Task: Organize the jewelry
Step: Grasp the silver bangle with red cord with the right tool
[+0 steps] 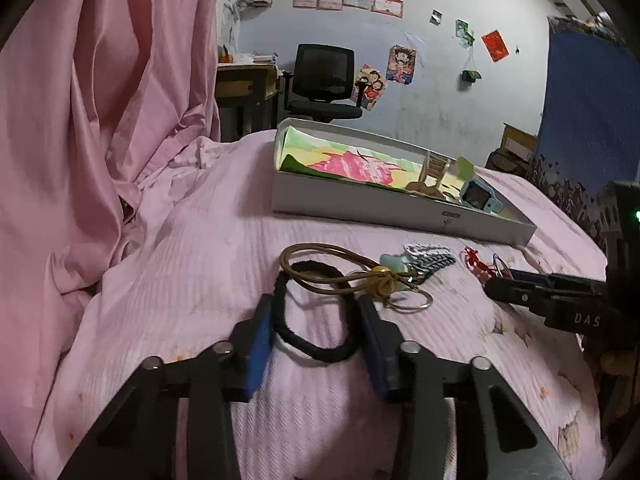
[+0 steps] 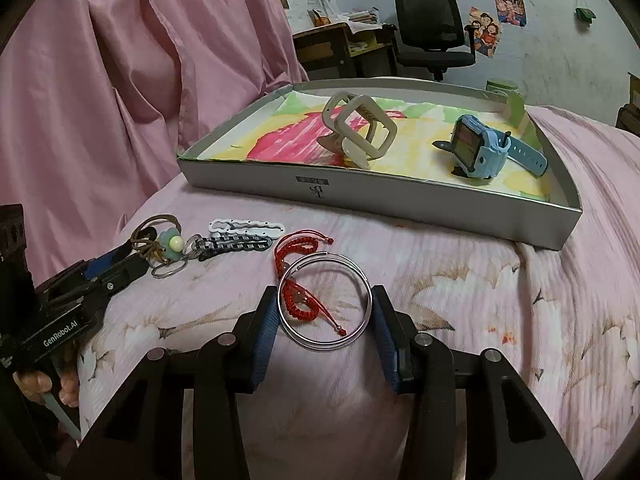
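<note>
Black hair tie (image 1: 316, 316): soft, light, limp; lying on pink bedspread (image 1: 192, 248), its far end overlapped by brown cord loop (image 1: 320, 268); likely to drag the cord along if lifted; best pinched across one side strand.
Silver bangles (image 2: 325, 300): thin, stiff, smooth, probably slippery; flat on the bedspread, red braided bracelet (image 2: 298, 280) lying partly inside the rings; best taken across the rim, squeezed gently to avoid a skid.
Left gripper (image 1: 316, 304): jaws spread wide, hair tie loop between the blue pads (image 1: 258, 344), nothing pinched; contact with pads hard to tell.
Right gripper (image 2: 324, 300): jaws spread wide, straddling the bangles, pads just beside the rim on both sides, not clamped.
Keyring cluster (image 2: 172, 248): beside the hair tie, green charm and chain straps attached, tangle-prone.
Tray (image 2: 400, 208): beyond the loose pieces, already holding beige clip (image 2: 360, 128) and blue watch (image 2: 476, 152).
Step, as judged: both grips about to close.
</note>
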Demonstrator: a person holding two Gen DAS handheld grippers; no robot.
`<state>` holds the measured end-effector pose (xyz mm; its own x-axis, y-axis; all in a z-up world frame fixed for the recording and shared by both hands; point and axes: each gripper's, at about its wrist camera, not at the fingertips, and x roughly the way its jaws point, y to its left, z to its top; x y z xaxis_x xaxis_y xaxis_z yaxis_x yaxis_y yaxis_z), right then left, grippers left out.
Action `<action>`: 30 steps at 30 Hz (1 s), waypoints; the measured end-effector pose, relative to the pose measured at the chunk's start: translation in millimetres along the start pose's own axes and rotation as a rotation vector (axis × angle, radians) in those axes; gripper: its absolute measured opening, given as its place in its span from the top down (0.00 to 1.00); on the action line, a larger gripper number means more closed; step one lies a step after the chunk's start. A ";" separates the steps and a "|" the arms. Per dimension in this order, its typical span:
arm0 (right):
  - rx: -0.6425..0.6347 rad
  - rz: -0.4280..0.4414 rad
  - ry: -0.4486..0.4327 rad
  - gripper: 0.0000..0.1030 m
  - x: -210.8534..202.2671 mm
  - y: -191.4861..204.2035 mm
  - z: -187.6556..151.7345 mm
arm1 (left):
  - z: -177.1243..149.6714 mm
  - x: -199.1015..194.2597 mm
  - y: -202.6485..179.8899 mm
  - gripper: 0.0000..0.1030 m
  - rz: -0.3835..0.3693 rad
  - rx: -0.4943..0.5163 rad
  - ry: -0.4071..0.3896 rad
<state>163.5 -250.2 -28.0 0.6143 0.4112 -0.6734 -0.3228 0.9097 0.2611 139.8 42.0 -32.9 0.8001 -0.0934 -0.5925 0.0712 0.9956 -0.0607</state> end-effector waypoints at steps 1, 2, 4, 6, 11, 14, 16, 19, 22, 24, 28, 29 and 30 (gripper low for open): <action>-0.001 -0.001 -0.001 0.60 -0.4 0.4 -0.3 | -0.8 -0.5 -1.7 0.71 0.000 0.009 0.000; -0.002 -0.002 -0.002 0.60 -1.0 0.8 -0.6 | -1.5 -1.1 -4.0 0.76 -0.002 0.020 0.000; 0.000 -0.001 -0.005 0.60 -2.9 1.0 -1.5 | -3.8 -2.9 -9.8 0.79 0.008 0.041 0.004; 0.004 0.000 -0.007 0.61 -5.2 1.0 -3.1 | -6.8 -5.9 -14.0 0.83 0.024 0.049 0.003; 0.022 0.005 -0.016 0.61 -13.9 -0.1 -9.2 | -16.6 -18.1 -22.3 0.95 0.026 0.029 0.001; 0.029 0.010 -0.018 0.61 -17.4 -0.6 -12.4 | -21.5 -25.6 -27.6 0.97 0.027 0.022 -0.001; 0.034 0.011 -0.026 0.61 -20.5 -0.3 -14.2 | -24.4 -30.3 -29.7 0.99 0.012 0.010 -0.006; 0.039 0.013 -0.048 0.61 -27.1 1.0 -16.1 | -27.2 -36.2 -35.4 0.99 -0.004 0.009 -0.020; 0.039 0.019 -0.073 0.61 -33.6 1.7 -16.9 | -28.5 -40.6 -40.5 0.99 -0.018 0.013 -0.035; 0.039 0.024 -0.078 0.61 -35.8 1.0 -17.8 | -28.9 -42.7 -42.5 0.99 -0.030 0.009 -0.043; 0.041 0.033 -0.079 0.61 -35.2 -0.1 -17.9 | -30.4 -47.1 -47.2 0.99 -0.023 0.016 -0.054; 0.042 0.036 -0.078 0.61 -35.0 -0.7 -17.4 | -30.7 -48.3 -47.5 0.99 -0.010 0.016 -0.058; 0.043 0.037 -0.078 0.61 -34.3 0.0 -17.3 | -31.4 -49.2 -47.5 0.99 0.007 0.014 -0.060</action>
<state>130.0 -265.3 -16.8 0.6574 0.4461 -0.6074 -0.3159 0.8949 0.3153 78.4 -0.8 -26.2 0.8349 -0.0859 -0.5436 0.0733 0.9963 -0.0448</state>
